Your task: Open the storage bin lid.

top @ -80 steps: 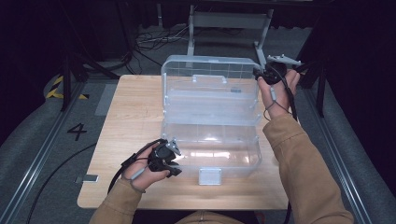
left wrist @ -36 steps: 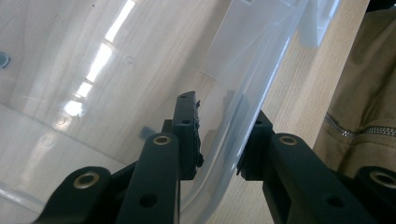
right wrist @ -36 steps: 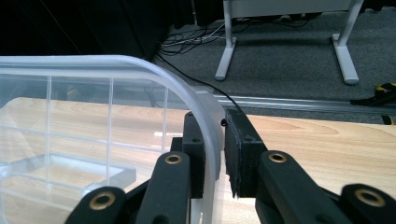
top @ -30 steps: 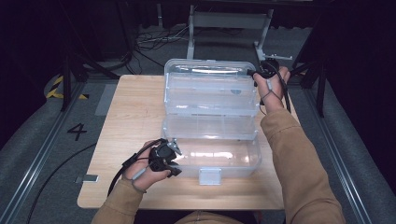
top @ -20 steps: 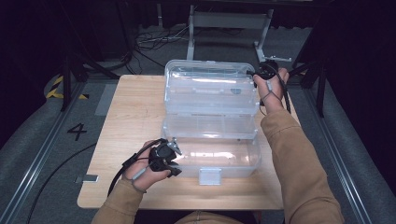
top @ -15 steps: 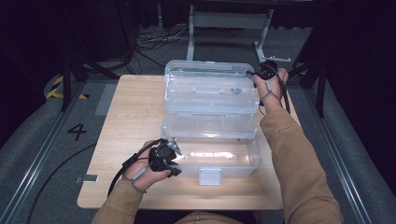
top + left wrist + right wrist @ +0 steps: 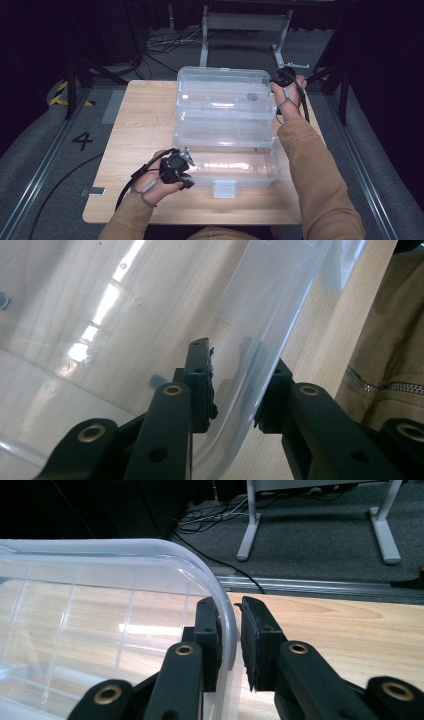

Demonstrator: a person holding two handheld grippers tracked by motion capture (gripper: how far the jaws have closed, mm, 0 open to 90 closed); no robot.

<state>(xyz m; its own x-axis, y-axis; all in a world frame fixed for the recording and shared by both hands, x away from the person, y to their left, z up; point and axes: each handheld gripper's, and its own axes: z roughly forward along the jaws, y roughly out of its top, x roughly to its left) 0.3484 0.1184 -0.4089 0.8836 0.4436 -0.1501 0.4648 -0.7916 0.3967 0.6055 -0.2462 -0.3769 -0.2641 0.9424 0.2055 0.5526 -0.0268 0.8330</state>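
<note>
A clear plastic box (image 7: 225, 167) stands on the wooden table (image 7: 145, 115), its hinged lid (image 7: 225, 95) swung open toward the far side. My left gripper (image 7: 188, 168) is at the box's near left corner. In the left gripper view its jaws (image 7: 235, 385) straddle the box wall (image 7: 260, 315), one inside and one outside, closed on it. My right gripper (image 7: 276, 81) is at the lid's far right corner. In the right gripper view its jaws (image 7: 230, 630) pinch the lid's curved rim (image 7: 220, 590).
A white latch tab (image 7: 224, 189) sticks out at the box's front. A metal stand (image 7: 245, 22) and cables lie on the floor beyond the table. Floor rails run along both sides. A sleeve (image 7: 390, 365) shows beside the box.
Since the earliest frame the lid has tipped further back and lower, with my right gripper on its corner. Within the last second nothing visibly moves. The left gripper has kept still.
</note>
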